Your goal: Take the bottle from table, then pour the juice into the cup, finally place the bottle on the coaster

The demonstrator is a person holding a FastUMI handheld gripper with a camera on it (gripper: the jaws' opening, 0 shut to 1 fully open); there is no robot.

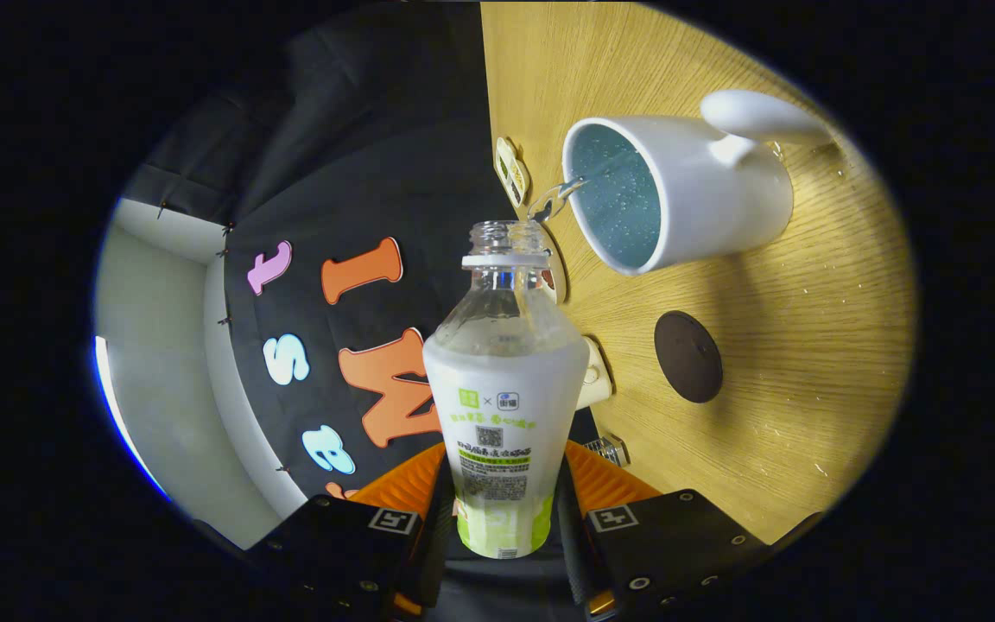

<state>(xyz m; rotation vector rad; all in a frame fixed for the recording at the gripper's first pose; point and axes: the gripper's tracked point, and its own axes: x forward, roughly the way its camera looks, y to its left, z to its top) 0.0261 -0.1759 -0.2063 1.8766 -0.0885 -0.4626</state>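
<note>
Pouring stage, entry as follows.

Item one: gripper [497, 510], clenched on the bottle [502, 406], both fingers pressing its lower body from either side. The bottle is off the table [791, 415], so the taking step counts as done.

Item two: bottle, clear plastic, cap off, tipped toward the cup [679, 194]. A thin stream of clear liquid leaves its mouth and reaches the cup's rim. The clear upper part looks nearly empty; how much juice remains behind the wrap cannot be told.

Item three: cup, white outside, pale blue inside with droplets on the inner wall, handle on the side away from the bottle, standing on the wooden table just beyond the bottle's mouth. The pour appears under way or near its end.

Item four: coaster [687, 356], dark, round, bare, on the table beside the cup and ahead of the fingers. Placing the bottle there is still to do.

Writing: the bottle's white and green wrap carries printed lines, a square code and two small logos; all too small to read. No brand can be made out.
</note>
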